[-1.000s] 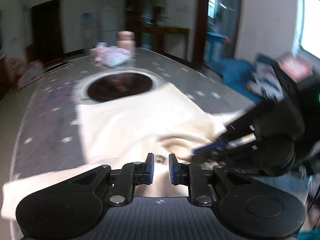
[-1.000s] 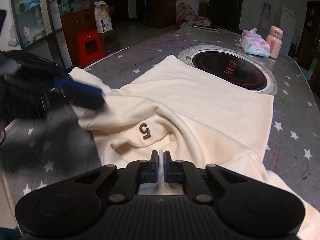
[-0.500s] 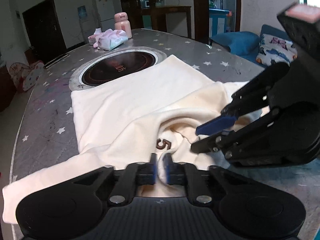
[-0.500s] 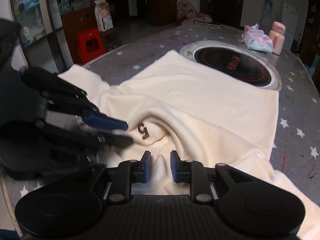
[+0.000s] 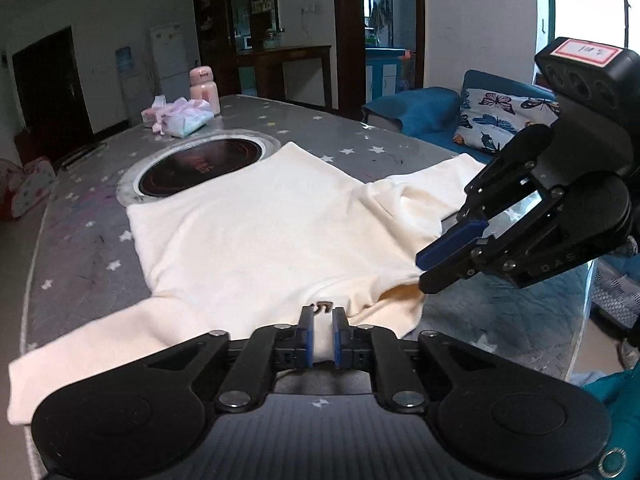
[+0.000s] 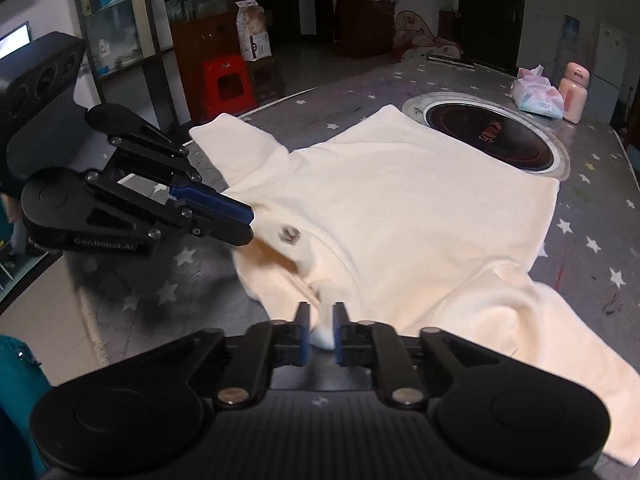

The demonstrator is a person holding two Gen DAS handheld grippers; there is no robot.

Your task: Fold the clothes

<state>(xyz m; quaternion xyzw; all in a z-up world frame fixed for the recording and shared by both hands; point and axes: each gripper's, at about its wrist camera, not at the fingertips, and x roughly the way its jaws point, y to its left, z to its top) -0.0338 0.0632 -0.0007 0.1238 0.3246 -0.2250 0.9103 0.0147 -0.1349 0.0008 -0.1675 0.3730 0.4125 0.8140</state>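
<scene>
Since a second ago the cream shirt (image 5: 272,236) has been pulled flatter. Low in each frame, the left gripper (image 5: 320,334) and right gripper (image 6: 320,330) pinch its near edge; keep tension even. Beyond, it spreads toward the cooktop (image 5: 200,164).

A cream shirt (image 6: 400,208) lies spread on the star-patterned grey tabletop (image 6: 592,240), its far hem touching the rim of a round dark cooktop (image 6: 492,140) set into the surface. One sleeve reaches toward the left edge, the other toward the near right corner. The right gripper (image 6: 320,330) sits at the near edge, jaws narrowly parted with a fold of collar fabric between them. The left gripper (image 6: 240,224) enters from the left, its blue-padded tips closed on the shirt's edge beside a small dark emblem (image 6: 289,235). A tissue pack (image 6: 538,98) and a pink bottle (image 6: 574,92) stand touching near the far right corner.
</scene>
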